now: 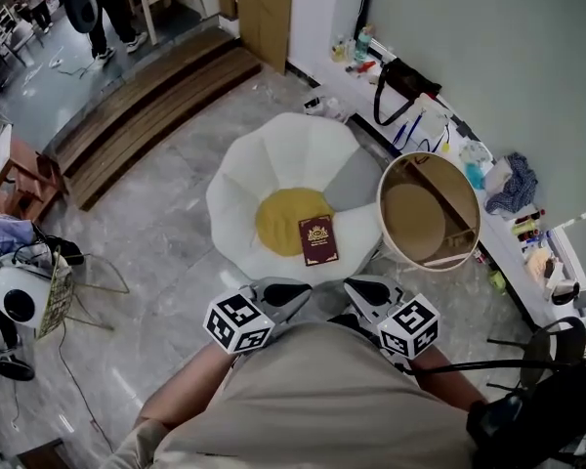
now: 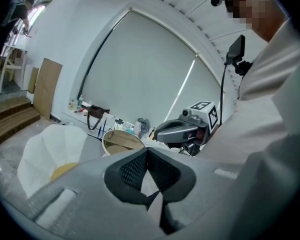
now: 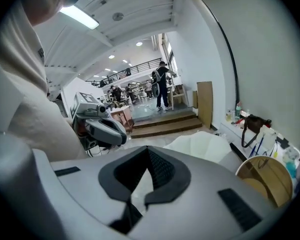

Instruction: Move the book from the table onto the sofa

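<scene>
Book (image 1: 318, 239) on white sofa (image 1: 244, 179) (yellow cushion (image 1: 278, 221), marble floor (image 1: 166, 223)), left gripper (image 1: 281, 294) and right gripper (image 1: 366, 291) closed, empty

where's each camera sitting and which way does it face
Head view: on the person's head, steeply down at the dark red book on the white petal-shaped sofa; torso, left gripper, right gripper show.
Left gripper view: on the left gripper, along its shut jaws toward the grey window blind; right gripper and torso show.
Right gripper view: on the right gripper, toward the wooden steps; left gripper and torso show.
Shared: all three catch the sofa and the round brown-topped table.
</scene>
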Tool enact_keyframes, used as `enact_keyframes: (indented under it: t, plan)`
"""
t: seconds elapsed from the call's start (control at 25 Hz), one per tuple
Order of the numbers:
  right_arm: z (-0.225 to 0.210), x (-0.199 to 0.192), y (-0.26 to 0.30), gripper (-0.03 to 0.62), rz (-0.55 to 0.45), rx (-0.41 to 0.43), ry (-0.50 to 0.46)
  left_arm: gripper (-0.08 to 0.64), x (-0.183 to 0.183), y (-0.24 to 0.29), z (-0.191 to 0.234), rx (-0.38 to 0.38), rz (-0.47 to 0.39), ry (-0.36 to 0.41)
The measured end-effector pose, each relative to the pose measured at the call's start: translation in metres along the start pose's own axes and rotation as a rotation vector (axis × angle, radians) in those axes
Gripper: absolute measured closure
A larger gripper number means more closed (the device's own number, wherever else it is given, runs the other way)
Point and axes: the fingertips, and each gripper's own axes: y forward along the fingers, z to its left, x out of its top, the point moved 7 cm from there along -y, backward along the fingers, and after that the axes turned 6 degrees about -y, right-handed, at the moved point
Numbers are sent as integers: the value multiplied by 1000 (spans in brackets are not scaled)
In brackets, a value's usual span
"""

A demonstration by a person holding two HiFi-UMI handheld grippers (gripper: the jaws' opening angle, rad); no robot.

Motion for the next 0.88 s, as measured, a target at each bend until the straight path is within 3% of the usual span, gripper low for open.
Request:
enact_keyframes:
  t: [0.48,0.68,0.88]
  plan:
    - [35,17,-6,580,6,-56,-69,552,-6,-18,-1,-50,3,14]
    - [52,4,-4,580,18,-76,-37,552,-17,-22,-3,-87,11,18]
    - [59,-9,5,580,37,-70,5,552,-33,-29,12,-74,48,-16]
